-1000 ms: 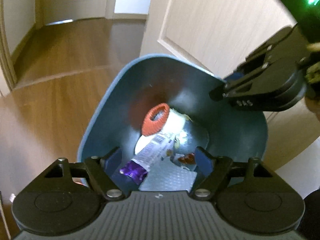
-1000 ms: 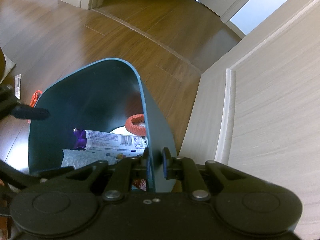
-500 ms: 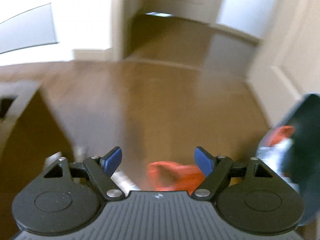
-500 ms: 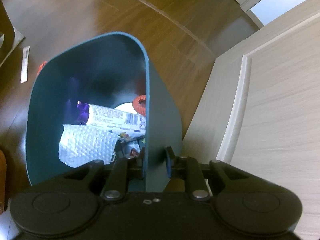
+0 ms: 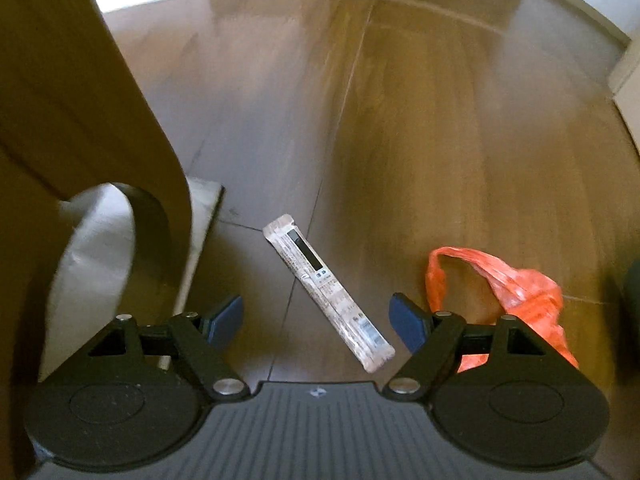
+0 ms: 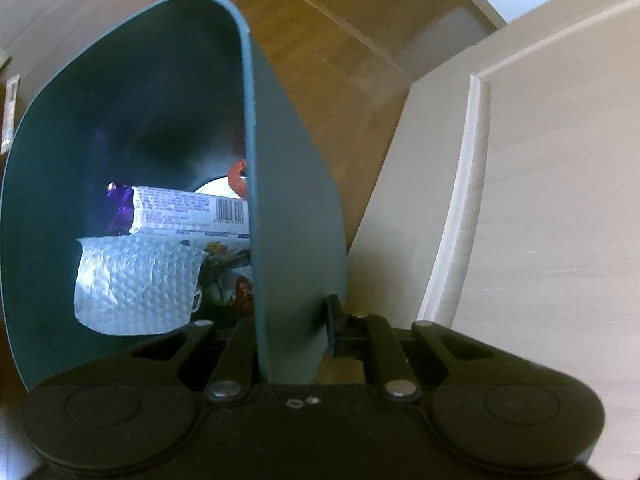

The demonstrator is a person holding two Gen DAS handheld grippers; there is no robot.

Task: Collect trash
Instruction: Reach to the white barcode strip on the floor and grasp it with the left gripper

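Observation:
In the left wrist view my left gripper (image 5: 318,318) is open and empty above the wood floor. A long silver snack wrapper (image 5: 326,292) lies slantwise on the floor between its fingers. A crumpled orange plastic bag (image 5: 508,292) lies just right of the right finger. In the right wrist view my right gripper (image 6: 294,326) is shut on the side wall of a teal trash bin (image 6: 296,216). Inside the bin lie a white and purple wrapper (image 6: 180,208), bubble wrap (image 6: 136,284) and an orange ring (image 6: 238,174).
A brown cardboard box (image 5: 72,92) and a grey curved sheet (image 5: 92,264) stand at the left of the left wrist view. A pale door (image 6: 540,200) is close on the bin's right. The same silver wrapper (image 6: 10,112) shows at the left edge of the right wrist view.
My left gripper has swung from above the bin to the floor on the left, over the silver wrapper and the orange bag. The bin has risen closer to the right camera.

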